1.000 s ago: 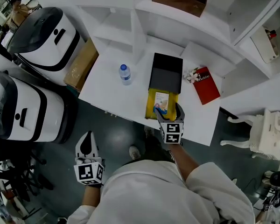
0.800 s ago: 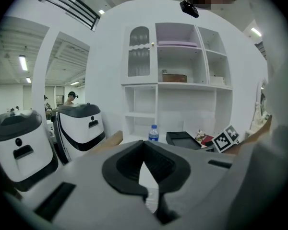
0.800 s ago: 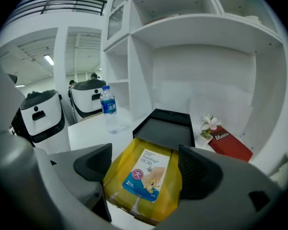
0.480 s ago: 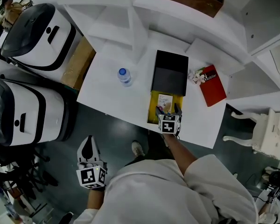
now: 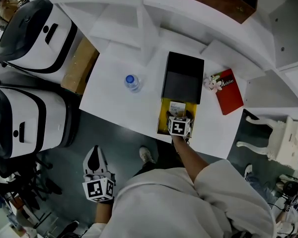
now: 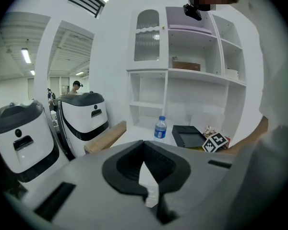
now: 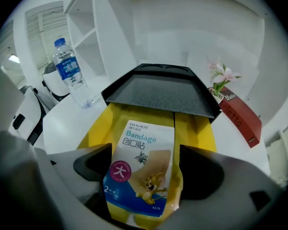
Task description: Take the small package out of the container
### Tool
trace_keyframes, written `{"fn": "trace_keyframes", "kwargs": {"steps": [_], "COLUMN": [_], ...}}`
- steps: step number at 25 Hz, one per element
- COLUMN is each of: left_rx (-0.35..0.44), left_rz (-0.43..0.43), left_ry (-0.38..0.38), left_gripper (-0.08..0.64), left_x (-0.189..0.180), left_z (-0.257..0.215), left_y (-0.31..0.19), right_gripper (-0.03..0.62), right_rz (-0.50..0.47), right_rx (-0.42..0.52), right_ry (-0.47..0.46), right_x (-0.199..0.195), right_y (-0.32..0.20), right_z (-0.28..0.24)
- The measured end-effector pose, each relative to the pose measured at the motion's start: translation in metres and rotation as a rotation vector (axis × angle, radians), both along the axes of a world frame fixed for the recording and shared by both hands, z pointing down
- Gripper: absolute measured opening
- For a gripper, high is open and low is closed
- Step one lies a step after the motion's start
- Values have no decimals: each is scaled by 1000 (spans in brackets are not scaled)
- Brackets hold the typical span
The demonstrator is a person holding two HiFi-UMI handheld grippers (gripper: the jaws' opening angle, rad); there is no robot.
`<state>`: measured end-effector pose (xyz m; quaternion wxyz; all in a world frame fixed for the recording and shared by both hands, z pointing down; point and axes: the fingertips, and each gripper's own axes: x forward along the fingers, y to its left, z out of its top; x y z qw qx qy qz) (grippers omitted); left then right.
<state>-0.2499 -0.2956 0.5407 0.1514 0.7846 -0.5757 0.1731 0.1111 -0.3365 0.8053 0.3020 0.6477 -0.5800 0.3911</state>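
Head view: right gripper (image 5: pixel 180 125) is down in the yellow tray (image 5: pixel 162 117), which sits slid out of a black sleeve (image 5: pixel 183 78) at the near edge of the table (image 5: pixel 111 100). Package (image 5: pixel 177 107) lies flat in the tray, just ahead of the marker cube. Left gripper (image 5: pixel 94 155) hangs low beside the person, off the table and well away from the work; looks parked, since this reads as a one-handed pick. Bottle (image 5: pixel 132 82) is left of the sleeve, red book (image 5: pixel 227 90) right of it, both out of the approach path.

Left gripper view: jaws together, nothing held. It points across at the table and shelves.

Right gripper view: jaws apart, one on each side of the package, which carries bandage print. Left jaw is at the package's edge. Yellow shows between the right jaw and the package, so no grip yet. The straddle looks like a setup for a pinch across the package's width.

My read: pre-grasp; close and lift are left. A flat pack may slip or buckle when pinched.
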Motion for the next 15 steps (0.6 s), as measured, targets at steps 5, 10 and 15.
{"fn": "trace_keyframes", "kwargs": {"steps": [5, 10, 15], "left_rx": [-16, -24, -21], "left_rz": [-8, -8, -4], "left_ry": [4, 6, 13], "left_gripper": [8, 8, 8], "left_x": [0, 0, 0], "left_z": [5, 8, 8], "left_y": [-5, -9, -10], "right_gripper": [420, 420, 420], "right_rz": [15, 27, 14], "right_rx": [-41, -48, -36], "right_ry": [-31, -23, -17], "right_x": [-6, -4, -5], "right_y": [-2, -3, -2], "right_z": [12, 13, 9]}}
